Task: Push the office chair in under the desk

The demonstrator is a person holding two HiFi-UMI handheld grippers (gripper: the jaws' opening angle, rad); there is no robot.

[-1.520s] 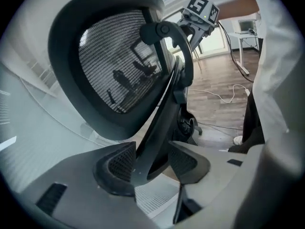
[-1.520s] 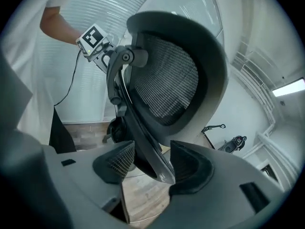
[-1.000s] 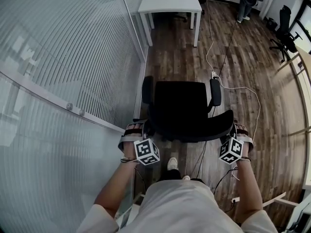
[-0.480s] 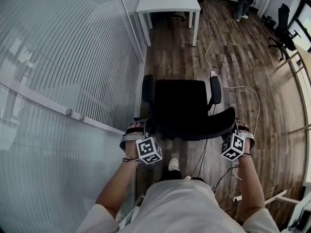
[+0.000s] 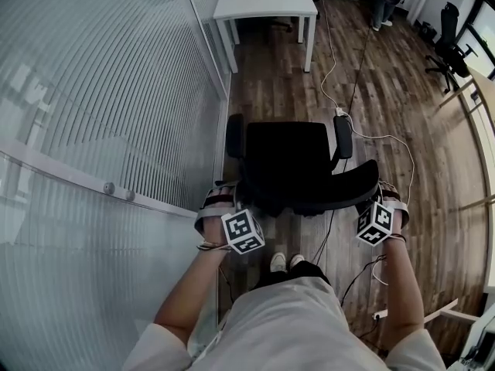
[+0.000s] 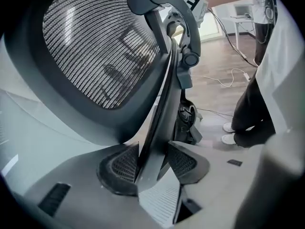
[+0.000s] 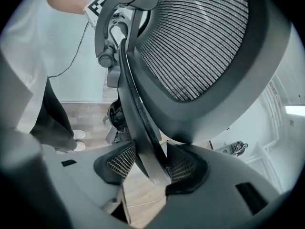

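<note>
Jaws on the left gripper (image 6: 153, 166) stand wide but clamp the dark rim of the backrest (image 6: 102, 56) of the office chair (image 5: 288, 159), with both ribbed pads pressing on its edge. The right gripper (image 7: 148, 165) grips the opposite rim the same way, pads tight on the frame. Seen from above, the left gripper sits at the chair's 8 o'clock and the right at its 4 o'clock, each with its marker cube (image 5: 241, 232) toward the person, whose white shoes (image 5: 283, 262) stand at 6 o'clock just behind the backrest. The chair is out on the wooden floor (image 5: 402, 130), its seat facing the white desk (image 5: 263, 0), which stands well apart at 12 o'clock, a shade toward 11. A frosted glass partition (image 5: 100, 99) runs close along the chair's 9 o'clock side. A white cable (image 5: 334, 68) snakes over the floor between 12 and 1 o'clock, reaching a plug block (image 5: 339, 116) just beyond the right armrest (image 5: 343, 147). More office chairs (image 5: 450, 41) stand far off at 2 o'clock.
</note>
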